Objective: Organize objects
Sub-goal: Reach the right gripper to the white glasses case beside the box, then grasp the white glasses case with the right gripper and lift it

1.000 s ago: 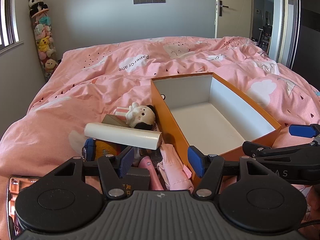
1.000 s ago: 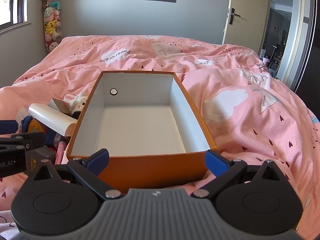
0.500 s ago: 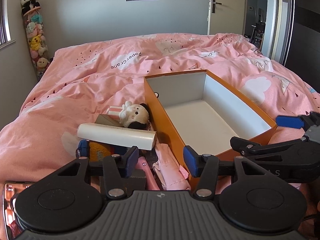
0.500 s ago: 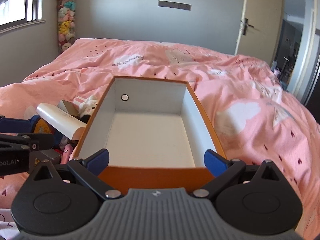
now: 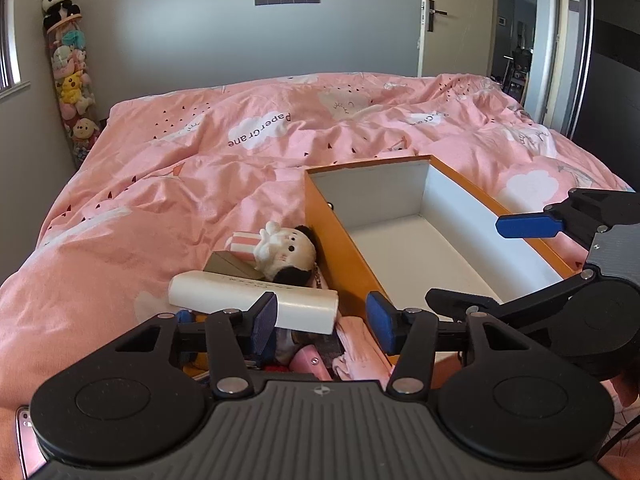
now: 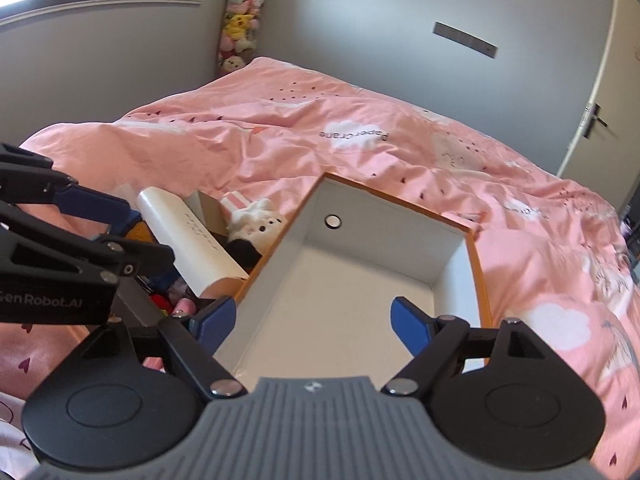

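An orange box [image 5: 340,240] with a white inside lies open and empty on the pink bed. Left of it sits a heap: a white cylinder [image 5: 252,300], a plush doll [image 5: 288,252], a pink striped packet [image 5: 244,242], a brown carton [image 5: 228,266] and pink items [image 5: 352,356]. My left gripper [image 5: 322,326] hovers open over the heap's near end, just short of the cylinder's right end. My right gripper [image 6: 312,320] is rolled and hangs over the box's [image 6: 476,264] near end. Its jaws are closing, and its pads touch nothing that I can see.
The rumpled pink duvet [image 5: 200,168] covers the whole bed. A phone [image 5: 24,440] lies at the near left edge. A tall tube of plush toys [image 5: 72,80] stands in the far left corner. A door [image 5: 452,20] is at the back right.
Both grippers moved forward over the bed. The right gripper rolled, tilting its view, and its jaws narrowed. The left jaws narrowed too and now stand near the cylinder's end.
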